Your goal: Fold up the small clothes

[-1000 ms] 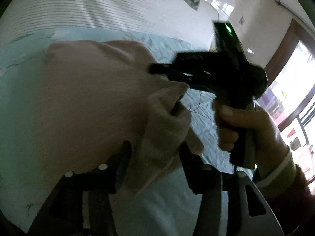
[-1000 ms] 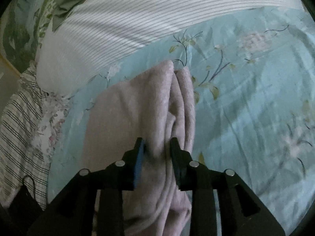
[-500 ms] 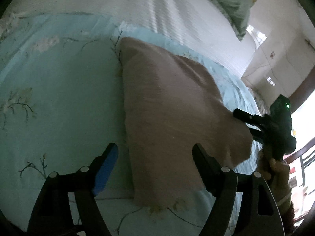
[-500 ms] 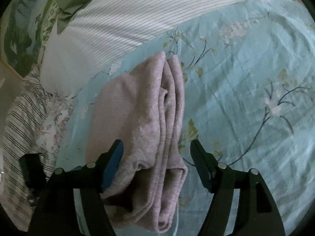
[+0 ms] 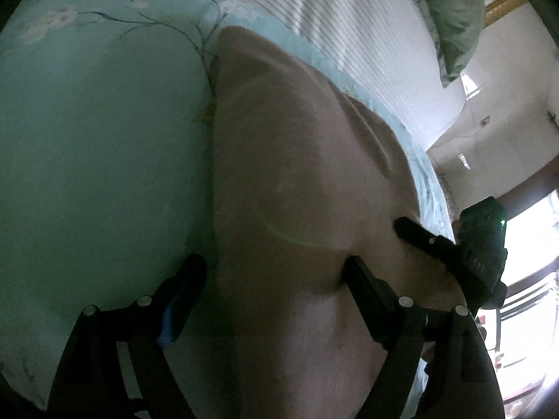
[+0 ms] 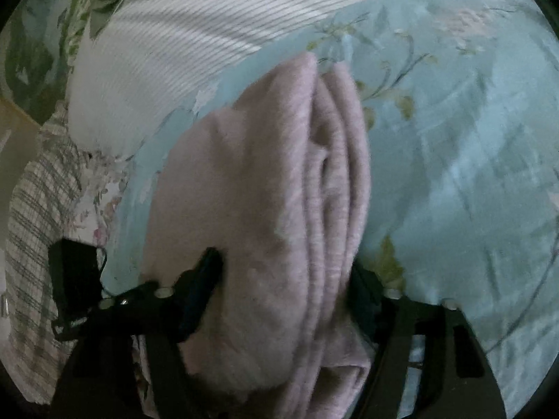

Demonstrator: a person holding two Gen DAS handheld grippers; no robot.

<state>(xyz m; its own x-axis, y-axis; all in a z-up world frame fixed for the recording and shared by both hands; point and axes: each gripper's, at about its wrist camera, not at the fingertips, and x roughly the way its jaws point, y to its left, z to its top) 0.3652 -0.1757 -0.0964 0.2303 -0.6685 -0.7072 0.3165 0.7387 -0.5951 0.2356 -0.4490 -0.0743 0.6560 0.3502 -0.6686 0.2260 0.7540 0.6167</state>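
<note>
Pink garment (image 6: 265,209) found folded in layers on the floral bedsheet (image 6: 454,160), long axis running away from both tools toward the striped pillow (image 6: 181,35). Right tool (image 6: 283,279) astride the near end at the stacked-fold edge, jaws closing with cloth between them, pads not clearly pressing. Left tool (image 5: 276,272) wide open, straddling the garment's opposite long edge, nothing gripped. Right tool judged nearer the layered folds; next grasp likely there
</note>
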